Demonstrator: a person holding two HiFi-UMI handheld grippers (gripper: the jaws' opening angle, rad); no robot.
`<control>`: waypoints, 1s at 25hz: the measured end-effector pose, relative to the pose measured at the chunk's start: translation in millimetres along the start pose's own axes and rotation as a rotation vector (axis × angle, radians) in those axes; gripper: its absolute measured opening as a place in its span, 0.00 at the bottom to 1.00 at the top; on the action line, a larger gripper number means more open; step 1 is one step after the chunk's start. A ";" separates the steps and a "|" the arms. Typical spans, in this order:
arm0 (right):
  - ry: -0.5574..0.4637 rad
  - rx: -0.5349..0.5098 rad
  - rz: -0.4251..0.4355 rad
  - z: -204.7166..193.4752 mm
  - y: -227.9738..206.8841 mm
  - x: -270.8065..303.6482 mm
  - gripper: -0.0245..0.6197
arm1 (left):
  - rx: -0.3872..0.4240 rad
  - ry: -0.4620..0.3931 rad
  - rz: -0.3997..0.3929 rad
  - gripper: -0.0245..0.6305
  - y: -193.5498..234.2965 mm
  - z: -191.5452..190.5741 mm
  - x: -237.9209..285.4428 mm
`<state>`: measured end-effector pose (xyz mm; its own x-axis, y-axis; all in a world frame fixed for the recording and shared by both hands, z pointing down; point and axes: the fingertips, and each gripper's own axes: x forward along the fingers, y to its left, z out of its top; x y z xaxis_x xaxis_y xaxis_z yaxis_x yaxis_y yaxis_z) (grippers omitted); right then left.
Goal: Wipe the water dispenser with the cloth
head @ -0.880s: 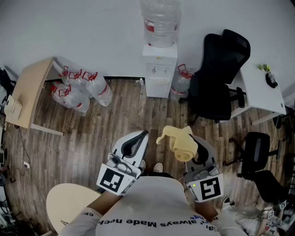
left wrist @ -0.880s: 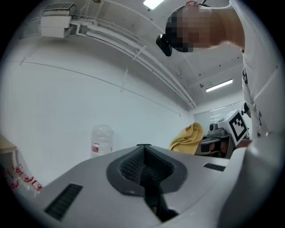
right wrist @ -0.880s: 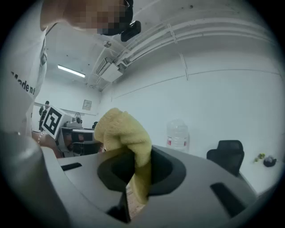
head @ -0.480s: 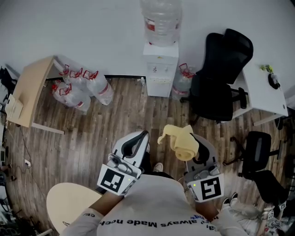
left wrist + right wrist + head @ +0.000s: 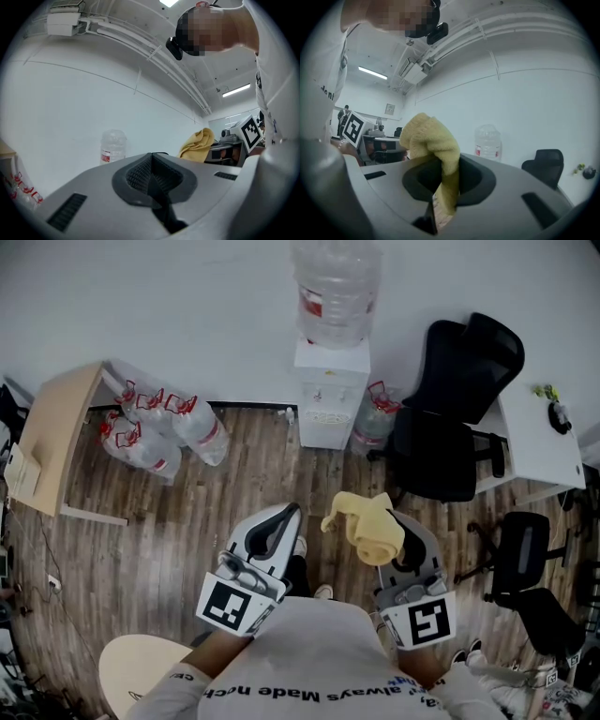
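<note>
Wood floor [image 5: 178, 512], white wall [image 5: 169, 306] | water dispenser [image 5: 330, 395] against it | left gripper [image 5: 291, 514] fingers together, empty | right gripper [image 5: 440, 180] fingers clamp cloth [image 5: 367, 526]

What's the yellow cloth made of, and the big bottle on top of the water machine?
The cloth looks like soft terry fabric: fuzzy, matte, and folding limply. The bottle looks like clear plastic: see-through, ribbed and slightly shiny.

The person's shirt [image 5: 319, 643] reads "always Made".
</note>
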<state>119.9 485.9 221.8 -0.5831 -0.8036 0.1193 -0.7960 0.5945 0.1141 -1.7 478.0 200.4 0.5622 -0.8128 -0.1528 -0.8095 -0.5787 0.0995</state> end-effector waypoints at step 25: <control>0.051 0.023 -0.043 2.3 -23.9 185.1 0.13 | -0.034 0.044 -0.048 0.07 169.9 -10.2 80.3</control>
<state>30.6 322.9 238.9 -0.5400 -0.8253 0.1649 -0.8238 0.5585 0.0975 -92.4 313.7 215.0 0.6080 -0.7856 -0.1147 -0.7755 -0.6186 0.1262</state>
